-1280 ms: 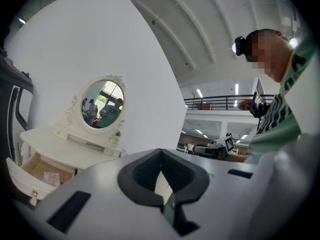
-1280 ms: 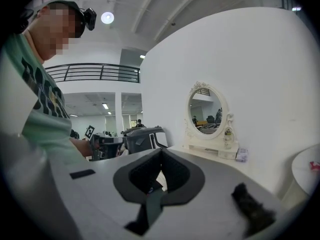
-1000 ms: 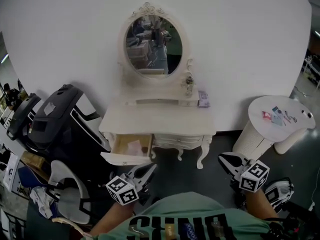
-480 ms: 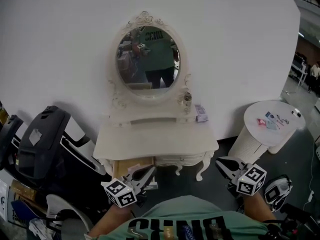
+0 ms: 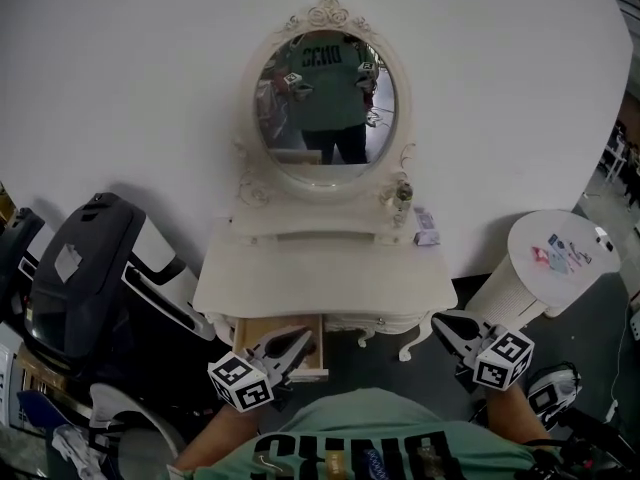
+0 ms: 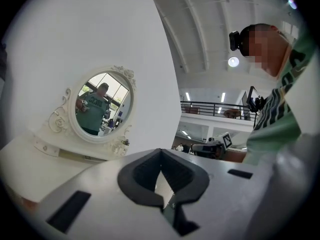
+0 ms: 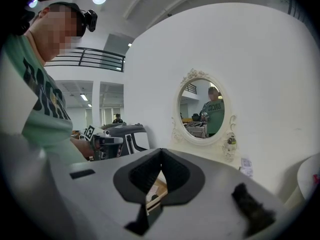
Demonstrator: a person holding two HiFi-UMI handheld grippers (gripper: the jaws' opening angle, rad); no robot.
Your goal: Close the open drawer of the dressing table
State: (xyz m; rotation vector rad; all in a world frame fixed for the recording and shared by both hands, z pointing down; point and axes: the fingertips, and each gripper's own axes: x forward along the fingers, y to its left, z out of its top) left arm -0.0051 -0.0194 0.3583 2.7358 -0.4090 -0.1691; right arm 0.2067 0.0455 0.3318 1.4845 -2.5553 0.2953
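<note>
The white dressing table (image 5: 320, 280) with its oval mirror (image 5: 330, 98) stands against the wall. Its left drawer (image 5: 258, 332) sticks out from under the tabletop, showing a wooden inside. My left gripper (image 5: 303, 336) is shut and empty, its tips over the drawer's front right corner; whether they touch it I cannot tell. My right gripper (image 5: 438, 320) is also shut and empty, in front of the table's right leg. In the left gripper view the left gripper (image 6: 160, 153) points level at the mirror (image 6: 100, 106). The drawer (image 7: 156, 190) shows through the right gripper (image 7: 161, 154).
A black machine (image 5: 90, 268) stands close to the table's left side. A white round side table (image 5: 560, 253) with small items is at the right. A small bottle (image 5: 402, 196) and a box (image 5: 427, 226) sit on the dressing table's back right.
The person and both grippers have moved in toward the dressing table. The left gripper, earlier short of the drawer, now lies over its front edge. The drawer is still open.
</note>
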